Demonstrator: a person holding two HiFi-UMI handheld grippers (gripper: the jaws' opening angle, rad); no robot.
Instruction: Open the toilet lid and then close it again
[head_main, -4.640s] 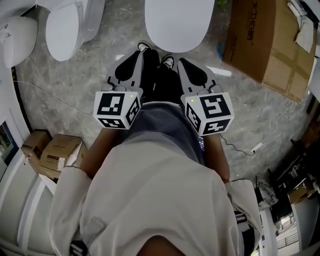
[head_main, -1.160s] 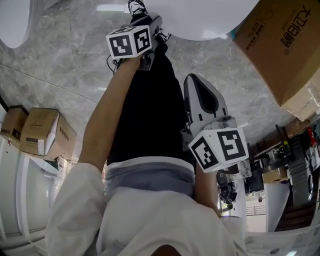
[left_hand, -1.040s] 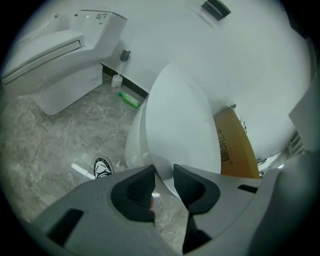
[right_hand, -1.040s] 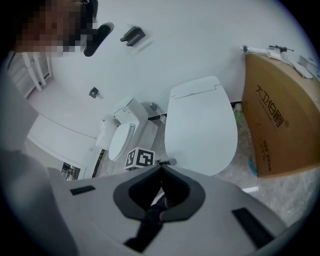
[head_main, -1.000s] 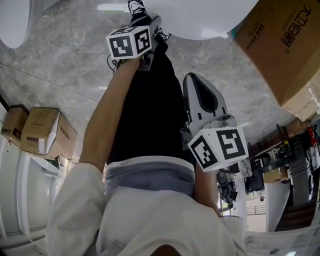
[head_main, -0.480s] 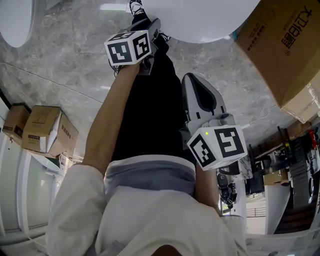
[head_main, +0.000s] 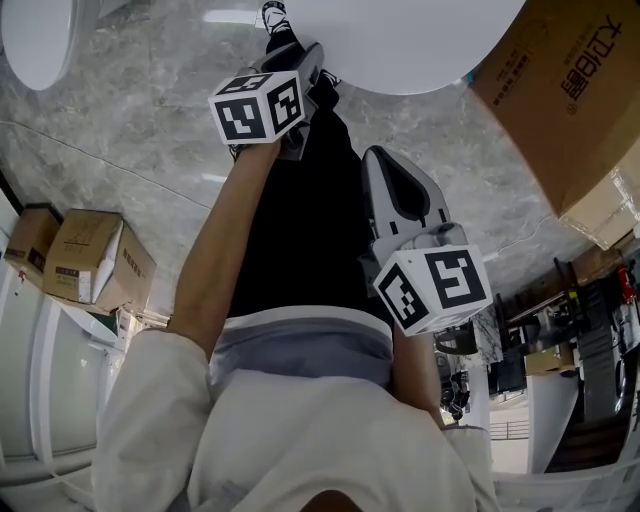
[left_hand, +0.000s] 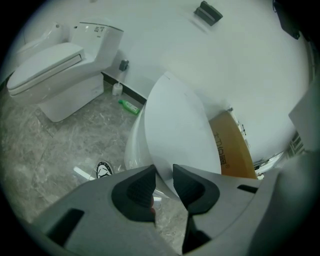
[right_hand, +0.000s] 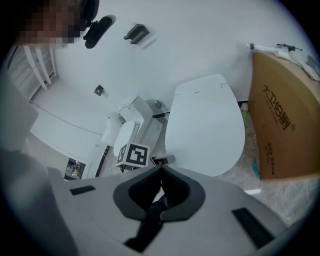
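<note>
— How far along was it?
— The left gripper clamped the front edge of the white oval plastic toilet lid, which seemed partly raised off its white bowl.
— The right gripper?
— Jaws together, empty. Finishing the opening, then closing, remained.

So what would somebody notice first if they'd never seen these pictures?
The big white toilet lid in the middle stands out first. It is tilted up off its bowl, and the left gripper is pinching its front edge. After that, the eye goes to the large brown cardboard box standing to the right of the toilet. The right gripper is shut on nothing, back near the person.
</note>
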